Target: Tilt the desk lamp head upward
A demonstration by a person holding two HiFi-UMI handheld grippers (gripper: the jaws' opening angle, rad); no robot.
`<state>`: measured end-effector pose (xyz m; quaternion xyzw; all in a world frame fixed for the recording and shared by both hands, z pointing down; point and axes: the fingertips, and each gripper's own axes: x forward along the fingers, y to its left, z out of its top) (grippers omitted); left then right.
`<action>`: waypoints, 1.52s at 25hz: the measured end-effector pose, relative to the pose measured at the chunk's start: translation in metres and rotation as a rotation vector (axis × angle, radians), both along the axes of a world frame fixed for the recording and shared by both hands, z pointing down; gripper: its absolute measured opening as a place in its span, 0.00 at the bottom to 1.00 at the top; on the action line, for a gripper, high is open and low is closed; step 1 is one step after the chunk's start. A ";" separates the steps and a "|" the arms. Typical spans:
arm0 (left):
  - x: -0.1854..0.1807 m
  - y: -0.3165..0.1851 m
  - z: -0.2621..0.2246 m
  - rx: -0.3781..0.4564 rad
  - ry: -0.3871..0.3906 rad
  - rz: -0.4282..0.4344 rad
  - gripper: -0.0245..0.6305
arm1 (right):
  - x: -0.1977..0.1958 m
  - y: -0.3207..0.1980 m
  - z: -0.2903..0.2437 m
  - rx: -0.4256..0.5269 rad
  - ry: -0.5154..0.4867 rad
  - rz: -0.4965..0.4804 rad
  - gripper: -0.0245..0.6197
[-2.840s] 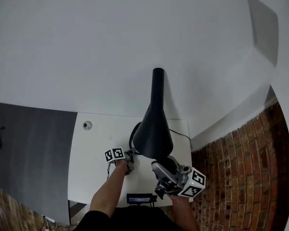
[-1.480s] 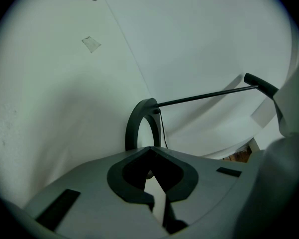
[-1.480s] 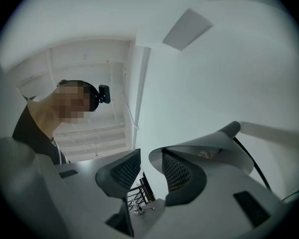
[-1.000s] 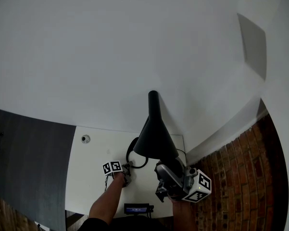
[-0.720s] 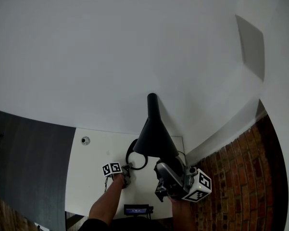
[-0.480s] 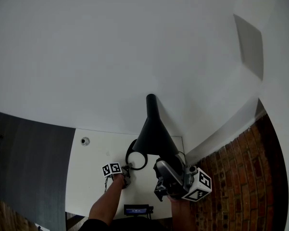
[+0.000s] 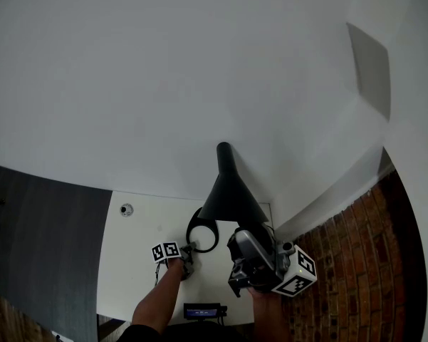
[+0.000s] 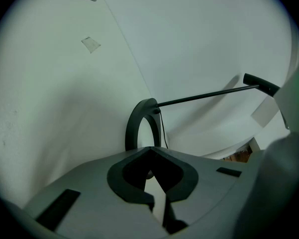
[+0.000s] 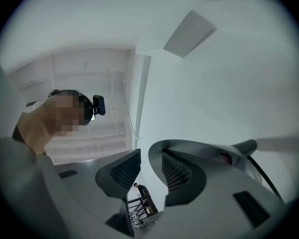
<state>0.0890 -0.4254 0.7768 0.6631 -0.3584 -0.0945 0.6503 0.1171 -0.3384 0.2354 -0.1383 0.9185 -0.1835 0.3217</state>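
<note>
A black desk lamp stands on the white desk (image 7: 139, 251). Its cone head (image 7: 231, 191) is tilted with the narrow end up, above a ring base (image 7: 203, 235). My right gripper (image 7: 243, 239) reaches up under the head and is shut on its rim. In the right gripper view one pad sits inside the pale shade (image 9: 204, 151), the other outside, with my right gripper (image 9: 150, 171) astride the rim. My left gripper (image 7: 190, 252) is shut and empty, tips just short of the ring base (image 8: 139, 128); in its own view the left gripper (image 8: 150, 151) faces the thin stem (image 8: 204, 96).
A round cable grommet (image 7: 127, 209) sits at the desk's back left and a small dark device (image 7: 201, 310) at its front edge. A dark panel (image 7: 43, 241) lies left, a brick wall (image 7: 363, 269) right. The lamp's cord (image 7: 267, 225) trails behind.
My right gripper has risen a little with the lamp head's rim, so the shade mouth lifted and more of the ring base shows. The left gripper has stayed put.
</note>
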 end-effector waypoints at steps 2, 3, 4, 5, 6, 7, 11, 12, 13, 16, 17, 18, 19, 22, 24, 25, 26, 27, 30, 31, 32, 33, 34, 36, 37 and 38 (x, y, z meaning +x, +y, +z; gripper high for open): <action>0.000 0.000 0.000 -0.001 0.001 0.001 0.06 | 0.000 -0.002 -0.002 -0.005 -0.007 0.001 0.26; 0.000 0.000 0.000 0.000 0.000 0.001 0.06 | 0.000 -0.002 -0.003 -0.008 -0.012 0.001 0.26; 0.000 0.000 0.000 0.001 -0.002 0.000 0.06 | 0.000 -0.002 -0.004 -0.011 -0.017 0.001 0.26; 0.000 0.001 0.000 0.001 -0.004 0.000 0.06 | 0.000 -0.002 -0.005 -0.015 -0.022 0.000 0.26; 0.000 0.001 0.000 0.002 -0.006 -0.001 0.06 | 0.000 -0.002 -0.006 -0.020 -0.029 -0.001 0.26; 0.000 0.001 0.000 0.003 -0.007 -0.001 0.06 | 0.000 -0.003 -0.007 -0.027 -0.037 -0.003 0.26; 0.001 0.000 0.000 0.003 -0.008 -0.001 0.06 | 0.001 -0.007 -0.012 -0.052 -0.063 -0.001 0.26; 0.001 0.000 0.000 0.003 -0.007 -0.001 0.06 | 0.001 -0.007 -0.013 -0.055 -0.067 -0.001 0.26; 0.001 0.001 0.000 0.003 -0.007 -0.001 0.06 | 0.001 -0.007 -0.014 -0.057 -0.071 -0.001 0.26; 0.000 0.000 0.000 0.002 -0.006 -0.001 0.06 | 0.000 -0.010 -0.016 -0.067 -0.084 -0.002 0.26; 0.000 0.000 0.000 0.001 -0.007 -0.001 0.06 | 0.000 -0.011 -0.017 -0.070 -0.088 -0.002 0.26; 0.000 0.000 0.000 0.001 -0.007 0.000 0.06 | 0.000 -0.012 -0.018 -0.072 -0.092 -0.001 0.26; 0.000 0.000 0.000 0.001 -0.008 0.000 0.06 | 0.000 -0.013 -0.020 -0.074 -0.097 -0.001 0.26; 0.000 0.000 0.000 0.000 -0.009 0.000 0.06 | 0.000 -0.014 -0.022 -0.085 -0.115 -0.008 0.26; 0.000 0.000 0.000 0.001 -0.007 0.001 0.06 | 0.001 -0.016 -0.024 -0.095 -0.129 -0.014 0.26; 0.001 0.000 0.000 0.001 -0.005 0.002 0.06 | 0.001 -0.017 -0.025 -0.099 -0.136 -0.016 0.26; 0.001 0.001 0.000 -0.001 -0.002 0.002 0.06 | 0.001 -0.017 -0.026 -0.103 -0.141 -0.018 0.26; 0.001 0.001 0.000 -0.001 -0.002 0.003 0.06 | 0.001 -0.018 -0.027 -0.106 -0.146 -0.019 0.26; 0.002 -0.001 0.000 0.000 -0.006 0.006 0.06 | 0.002 -0.022 -0.029 -0.115 -0.160 -0.019 0.26; 0.002 -0.001 0.000 0.000 -0.008 0.007 0.06 | 0.002 -0.022 -0.030 -0.118 -0.164 -0.019 0.26; 0.002 -0.001 0.000 0.001 -0.009 0.008 0.06 | 0.002 -0.023 -0.030 -0.121 -0.168 -0.019 0.26; 0.002 0.000 0.000 0.002 -0.010 0.008 0.06 | 0.002 -0.023 -0.030 -0.126 -0.171 -0.019 0.26; 0.002 0.000 0.000 0.002 -0.011 0.007 0.06 | 0.002 -0.023 -0.030 -0.132 -0.174 -0.021 0.26; 0.002 0.001 0.000 0.002 -0.010 0.007 0.06 | 0.004 -0.024 -0.028 -0.141 -0.178 -0.025 0.26; 0.002 0.001 -0.001 0.001 -0.010 0.008 0.06 | 0.004 -0.025 -0.031 -0.137 -0.178 -0.023 0.26; 0.002 0.001 -0.001 0.000 -0.011 0.008 0.06 | 0.003 -0.026 -0.035 -0.130 -0.176 -0.019 0.26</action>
